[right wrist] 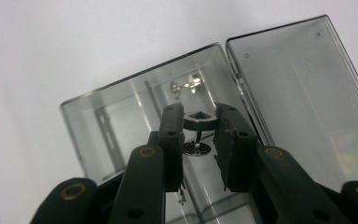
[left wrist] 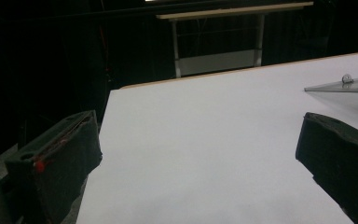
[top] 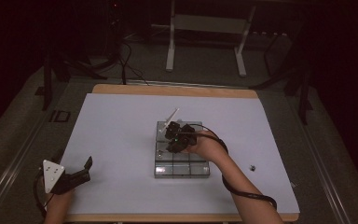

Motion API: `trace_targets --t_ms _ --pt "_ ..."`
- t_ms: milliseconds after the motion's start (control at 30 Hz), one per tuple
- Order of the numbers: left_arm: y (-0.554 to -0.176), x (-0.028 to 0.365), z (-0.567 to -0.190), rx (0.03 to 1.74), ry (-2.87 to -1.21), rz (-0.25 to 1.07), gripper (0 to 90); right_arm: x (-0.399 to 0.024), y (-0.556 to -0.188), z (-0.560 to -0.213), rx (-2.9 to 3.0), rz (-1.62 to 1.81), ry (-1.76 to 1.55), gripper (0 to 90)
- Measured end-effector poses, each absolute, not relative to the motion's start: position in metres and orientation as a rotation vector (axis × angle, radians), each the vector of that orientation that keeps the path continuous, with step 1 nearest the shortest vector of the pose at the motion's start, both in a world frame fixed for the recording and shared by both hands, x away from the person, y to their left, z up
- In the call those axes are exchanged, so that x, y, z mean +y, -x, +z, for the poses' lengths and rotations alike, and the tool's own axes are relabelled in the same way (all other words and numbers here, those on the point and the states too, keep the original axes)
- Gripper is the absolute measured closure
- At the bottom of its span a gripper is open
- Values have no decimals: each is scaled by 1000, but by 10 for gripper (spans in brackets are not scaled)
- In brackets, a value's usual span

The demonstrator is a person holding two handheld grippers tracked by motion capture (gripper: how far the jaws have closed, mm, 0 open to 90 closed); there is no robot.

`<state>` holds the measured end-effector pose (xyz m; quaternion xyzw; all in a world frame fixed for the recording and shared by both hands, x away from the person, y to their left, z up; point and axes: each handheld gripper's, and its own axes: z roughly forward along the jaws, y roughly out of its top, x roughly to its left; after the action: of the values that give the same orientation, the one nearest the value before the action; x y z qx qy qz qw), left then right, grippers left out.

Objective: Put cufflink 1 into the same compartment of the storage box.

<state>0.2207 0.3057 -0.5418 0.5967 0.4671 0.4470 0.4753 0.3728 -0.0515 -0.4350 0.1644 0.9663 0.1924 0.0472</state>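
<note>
A clear plastic box (top: 182,170) with several compartments sits mid-table, one small lid (top: 171,115) standing open. My right gripper (top: 175,140) hovers over the box's far end. Its jaws (right wrist: 200,112) are shut on a small metal stud (right wrist: 199,124) with a round rim, a dark pointed top and a thin post below. Under it lies an open compartment (right wrist: 121,116) with a shiny silver piece (right wrist: 186,86) inside; its clear lid (right wrist: 298,93) lies flat to the right. My left gripper (top: 85,169) rests at the table's near left corner, open (left wrist: 200,154) with nothing between its jaws.
A small dark item (top: 252,166) lies on the white table top (top: 121,130) to the right of the box. A cable (top: 242,191) loops round the right forearm. A white-legged stand (top: 205,28) is beyond the far edge. The box's raised lid (left wrist: 345,84) shows at the right.
</note>
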Motion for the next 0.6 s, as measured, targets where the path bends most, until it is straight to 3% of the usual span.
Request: trace_targets --t_ms 600 --pt "-221 305 -542 1137 -1463 1094 10 -36 -380 -492 2933 572 -612 728"
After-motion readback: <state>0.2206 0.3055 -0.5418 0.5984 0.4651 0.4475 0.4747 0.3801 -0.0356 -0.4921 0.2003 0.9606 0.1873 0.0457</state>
